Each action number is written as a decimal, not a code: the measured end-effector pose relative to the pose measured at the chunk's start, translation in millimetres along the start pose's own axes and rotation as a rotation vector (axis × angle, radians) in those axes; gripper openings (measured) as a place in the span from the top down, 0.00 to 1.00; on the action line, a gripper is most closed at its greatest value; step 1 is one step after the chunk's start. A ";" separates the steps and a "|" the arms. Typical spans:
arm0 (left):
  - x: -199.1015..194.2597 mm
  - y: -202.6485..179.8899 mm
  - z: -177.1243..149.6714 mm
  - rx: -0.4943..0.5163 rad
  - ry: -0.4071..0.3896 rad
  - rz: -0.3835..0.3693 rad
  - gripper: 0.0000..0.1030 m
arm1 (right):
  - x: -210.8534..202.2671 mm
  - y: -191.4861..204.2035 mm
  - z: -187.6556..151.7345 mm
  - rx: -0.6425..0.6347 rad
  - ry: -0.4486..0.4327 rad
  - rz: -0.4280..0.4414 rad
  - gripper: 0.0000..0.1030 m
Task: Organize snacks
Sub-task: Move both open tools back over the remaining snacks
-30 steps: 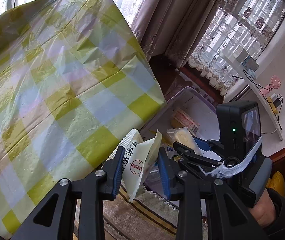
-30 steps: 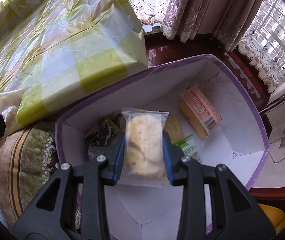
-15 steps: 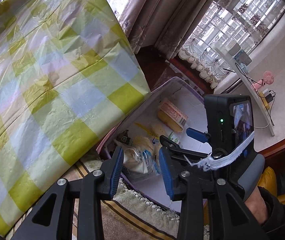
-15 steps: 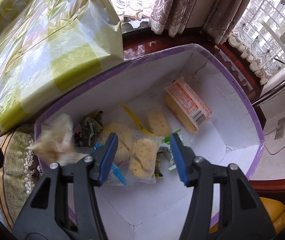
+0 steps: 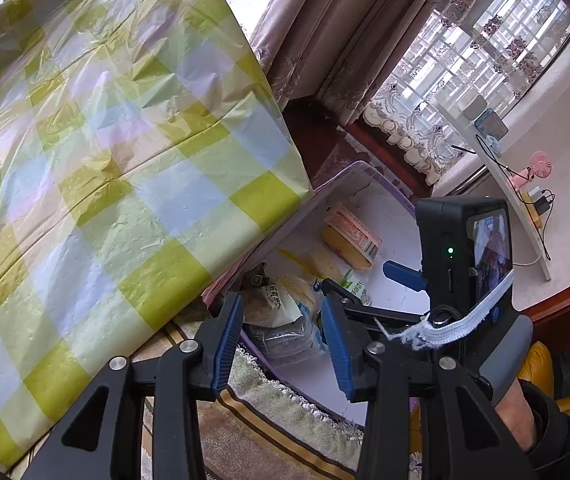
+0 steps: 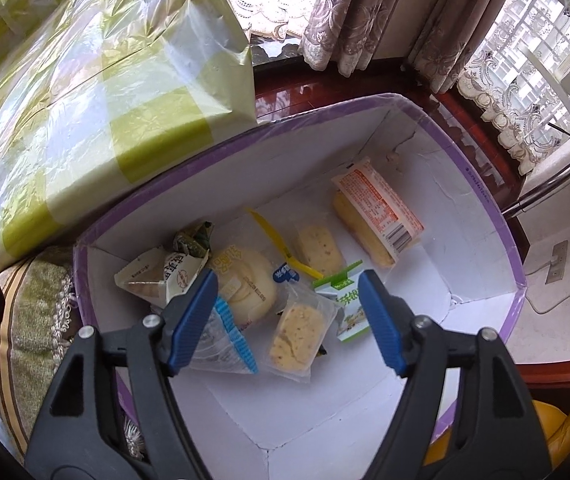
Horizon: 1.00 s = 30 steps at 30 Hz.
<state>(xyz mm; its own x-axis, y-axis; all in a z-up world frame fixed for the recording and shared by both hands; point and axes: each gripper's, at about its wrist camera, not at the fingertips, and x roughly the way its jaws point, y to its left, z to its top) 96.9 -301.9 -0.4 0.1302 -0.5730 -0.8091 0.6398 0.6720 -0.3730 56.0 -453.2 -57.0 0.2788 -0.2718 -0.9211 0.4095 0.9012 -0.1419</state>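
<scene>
A purple-rimmed white box [image 6: 481,196] on the floor holds several wrapped snacks. A clear-wrapped biscuit [image 6: 295,334] lies below my right gripper [image 6: 289,308], which is open and empty over the box. A white packet with red print [image 6: 165,276] lies at the box's left end. My left gripper [image 5: 281,324] is open and empty above the box's near edge, over that white packet [image 5: 275,302]. An orange-labelled cake pack [image 6: 377,216] lies farther in. The box also shows in the left wrist view [image 5: 365,168].
A table under a yellow-green checked cloth [image 5: 105,160] stands left of the box and overhangs it. A striped fringed rug [image 5: 269,420] lies beneath. Curtains [image 6: 365,12] and a dark wooden sill [image 6: 477,120] stand behind. The right gripper's camera body [image 5: 465,264] sits right of my left gripper.
Both grippers opened. The right let go of the clear-wrapped biscuit and the left let go of the white packet; both now lie in the box. The left gripper moved over the box.
</scene>
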 end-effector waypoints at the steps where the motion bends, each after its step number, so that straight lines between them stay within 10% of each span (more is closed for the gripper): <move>1: -0.9 1.1 -0.1 -0.002 -0.003 0.002 0.59 | -0.8 1.0 0.3 -0.001 -0.001 -0.001 0.27; 30: -105.9 158.4 -25.7 -0.316 -0.301 0.285 0.50 | -66.9 139.2 42.4 -0.143 -0.171 0.237 0.27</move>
<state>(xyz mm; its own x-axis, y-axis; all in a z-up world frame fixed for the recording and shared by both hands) 165.0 -122.7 14.5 0.5080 -0.4246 -0.7494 0.2932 0.9033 -0.3130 131.2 -323.9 0.3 0.4989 -0.0904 -0.8619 0.1932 0.9811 0.0089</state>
